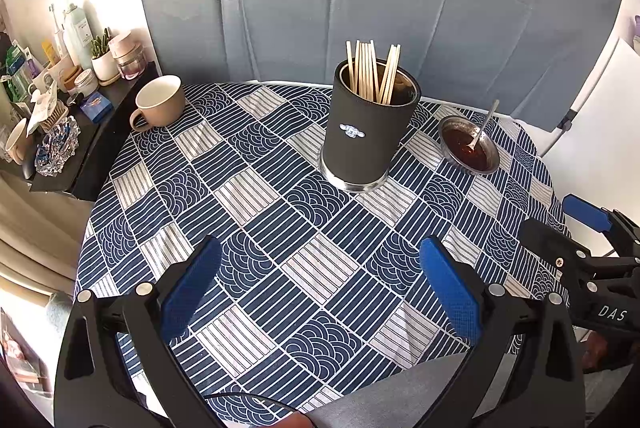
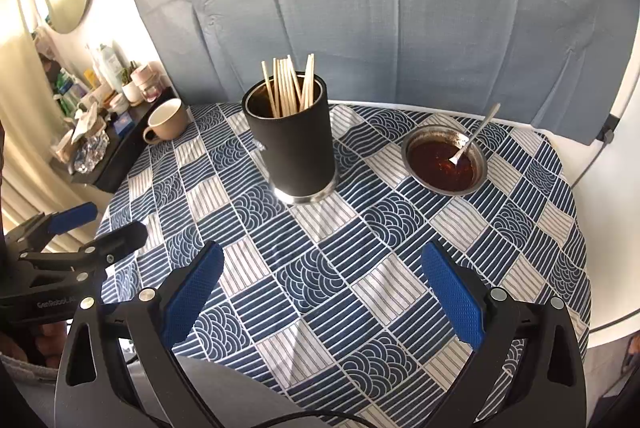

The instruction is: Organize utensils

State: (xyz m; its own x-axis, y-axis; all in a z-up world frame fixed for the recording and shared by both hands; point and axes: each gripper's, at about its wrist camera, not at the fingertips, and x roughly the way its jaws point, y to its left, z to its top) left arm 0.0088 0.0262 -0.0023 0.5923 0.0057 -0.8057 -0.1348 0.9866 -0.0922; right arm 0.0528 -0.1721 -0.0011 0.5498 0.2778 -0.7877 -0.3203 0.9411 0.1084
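**Both grippers empty, chopsticks already in the holder**

Left wrist view: the left gripper (image 1: 320,292) hangs over the near part of the patterned tablecloth (image 1: 256,195) with its blue pads spread wide and nothing between them. Ahead stands the black holder (image 1: 366,135), upright, with the chopsticks (image 1: 372,71) leaning inside it, tips up, likely so they stay together and easy to reach. Just to its right sits a small metal bowl (image 1: 470,143) of dark sauce, a spoon (image 1: 484,127) resting in it with the handle propped on the rim. A beige mug (image 1: 158,101) stands near the far left edge.

Right wrist view: the right gripper (image 2: 322,292) is likewise spread and empty, low over the cloth, well apart from the holder and bowl. The spoon looks like the one utensil not yet put away.
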